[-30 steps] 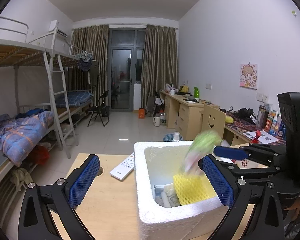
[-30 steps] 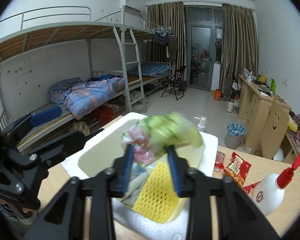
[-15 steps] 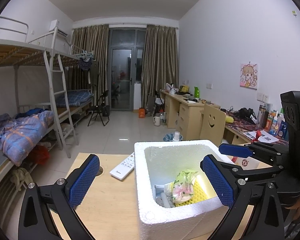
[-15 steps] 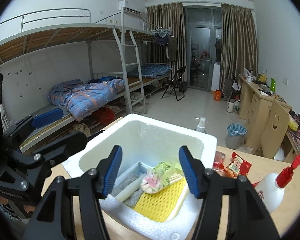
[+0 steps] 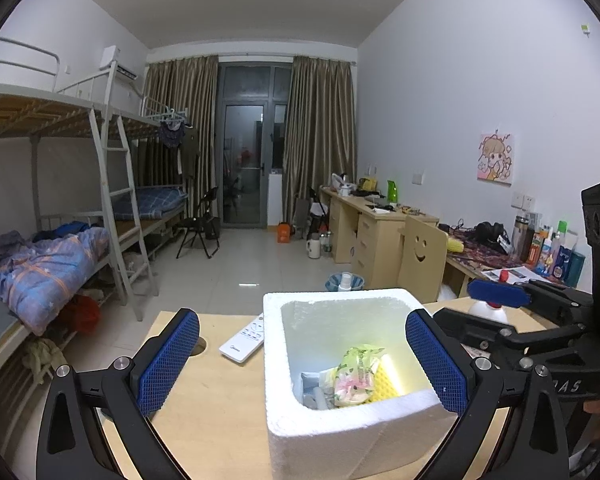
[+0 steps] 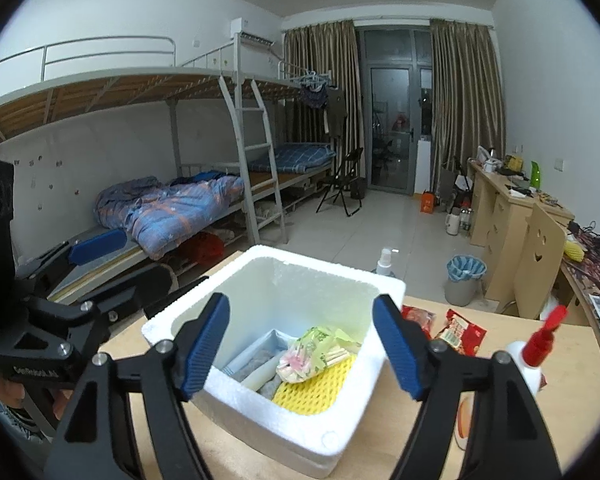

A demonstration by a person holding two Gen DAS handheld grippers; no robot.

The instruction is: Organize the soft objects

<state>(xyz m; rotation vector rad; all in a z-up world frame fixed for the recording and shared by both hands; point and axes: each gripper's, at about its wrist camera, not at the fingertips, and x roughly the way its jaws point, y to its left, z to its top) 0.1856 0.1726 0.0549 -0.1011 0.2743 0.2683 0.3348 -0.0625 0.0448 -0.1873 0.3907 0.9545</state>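
Two grippers are hanging around one white foam box (image 6: 260,396) that sits on a light wood table (image 5: 216,412). The right gripper (image 6: 300,344) is poised above the box's near side with its blue pads standing well apart and the jaws opening, nothing pinched between them. Seen through that gap, the green and pink snack bag (image 6: 312,354) lies down inside the box on top of a yellow foam net (image 6: 320,388), with a white roll (image 6: 260,376) and something grey beside it on the floor of the box. The bag is apart from both pads.

The left gripper (image 5: 304,360) has its jaws spread wide too, holding nothing. In its own view one pad sits over bare table left of the box and the other lines up with the box's right wall, so the box's near corner falls between them.

Edge-wise: the box walls are thick and the rim is free all round. Left of the box there's open tabletop, with a white remote (image 5: 242,340) lying near the far edge and just beside the box's left wall. The right side is more crowded: red snack packets (image 6: 460,328) lie just past the box's far right corner, and a white bottle with a red cap (image 6: 528,360) stands nearby. Beyond the table's far edge is open floor.
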